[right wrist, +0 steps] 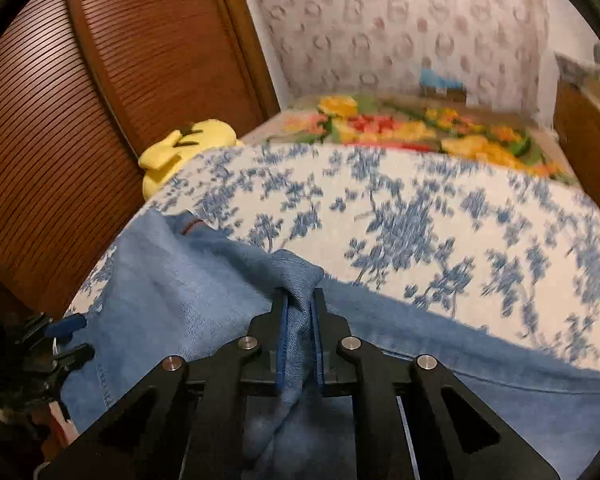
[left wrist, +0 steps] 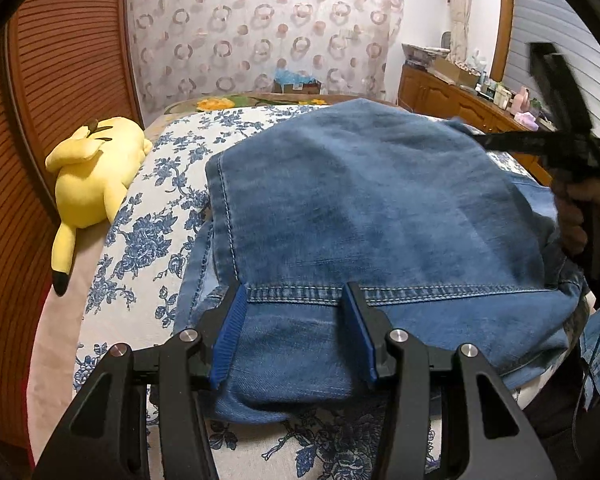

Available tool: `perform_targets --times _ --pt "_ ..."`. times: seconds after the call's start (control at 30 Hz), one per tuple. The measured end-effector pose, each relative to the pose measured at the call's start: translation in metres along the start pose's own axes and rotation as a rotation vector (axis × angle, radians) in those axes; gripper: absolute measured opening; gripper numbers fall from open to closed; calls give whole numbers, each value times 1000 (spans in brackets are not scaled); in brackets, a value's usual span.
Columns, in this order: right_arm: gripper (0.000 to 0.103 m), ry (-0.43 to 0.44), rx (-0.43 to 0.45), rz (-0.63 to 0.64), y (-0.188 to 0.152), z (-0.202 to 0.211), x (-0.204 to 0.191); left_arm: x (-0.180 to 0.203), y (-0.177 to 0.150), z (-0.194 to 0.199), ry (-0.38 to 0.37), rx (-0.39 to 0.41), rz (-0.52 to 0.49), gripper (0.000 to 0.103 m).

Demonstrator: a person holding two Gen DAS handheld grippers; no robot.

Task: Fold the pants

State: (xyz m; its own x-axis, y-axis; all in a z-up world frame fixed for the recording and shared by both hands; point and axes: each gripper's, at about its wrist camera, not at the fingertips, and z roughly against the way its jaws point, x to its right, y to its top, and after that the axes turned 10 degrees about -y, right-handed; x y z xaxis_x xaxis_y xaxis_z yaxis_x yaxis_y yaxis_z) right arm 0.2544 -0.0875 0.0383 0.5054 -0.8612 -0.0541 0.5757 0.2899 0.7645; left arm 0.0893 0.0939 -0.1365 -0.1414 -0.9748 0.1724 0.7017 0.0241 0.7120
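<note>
Blue denim pants (left wrist: pixel 360 208) lie folded over on the bed, a stitched hem running across near me. My left gripper (left wrist: pixel 296 292) is open, its blue pads apart just above the hem, holding nothing. My right gripper (right wrist: pixel 300 300) is shut on a bunched fold of the pants (right wrist: pixel 172 280) and holds it above the bedspread. It also shows in the left wrist view (left wrist: pixel 500 142) at the far right edge of the pants, blurred. The left gripper shows at the left edge of the right wrist view (right wrist: pixel 70 338).
The bed has a white bedspread with blue flowers (left wrist: pixel 152 208) and a bright floral blanket (right wrist: pixel 412 128) at its far end. A yellow plush toy (left wrist: pixel 92 176) lies at the bed's left edge against a wooden slatted wall (left wrist: pixel 60 80). A cluttered wooden dresser (left wrist: pixel 460 96) stands at right.
</note>
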Motion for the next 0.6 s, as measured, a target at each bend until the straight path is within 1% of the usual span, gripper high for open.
perform_targets --times 0.07,0.13,0.17,0.2,0.27,0.33,0.4,0.47,0.5,0.53,0.6 --pt "9 -37 74 -29 -3 19 9 0 0 0 -3 2 3 51" --pt "10 -74 55 -82 -7 23 19 1 0 0 -3 0 0 51" --pt "17 -111 37 -84 -9 21 21 2 1 1 -1 0 1 51" --pt "30 -177 19 -52 -12 15 20 3 1 1 -1 0 2 51" --pt "34 -234 -19 2 -16 5 19 4 3 4 -3 8 1 51" --pt "35 -245 -15 13 -19 5 20 2 6 7 -9 18 5 51" --pt "35 -248 18 37 -21 10 15 2 9 9 -9 26 3 52" --pt "36 -237 48 55 -25 20 7 2 13 11 -11 34 1 61" --pt "36 -227 53 60 -28 26 4 3 14 12 -15 41 3 71" --pt "36 -209 56 65 -32 30 4 3 16 13 -26 51 11 77" --pt "36 -179 64 72 -40 45 1 7 17 15 -43 60 12 78"
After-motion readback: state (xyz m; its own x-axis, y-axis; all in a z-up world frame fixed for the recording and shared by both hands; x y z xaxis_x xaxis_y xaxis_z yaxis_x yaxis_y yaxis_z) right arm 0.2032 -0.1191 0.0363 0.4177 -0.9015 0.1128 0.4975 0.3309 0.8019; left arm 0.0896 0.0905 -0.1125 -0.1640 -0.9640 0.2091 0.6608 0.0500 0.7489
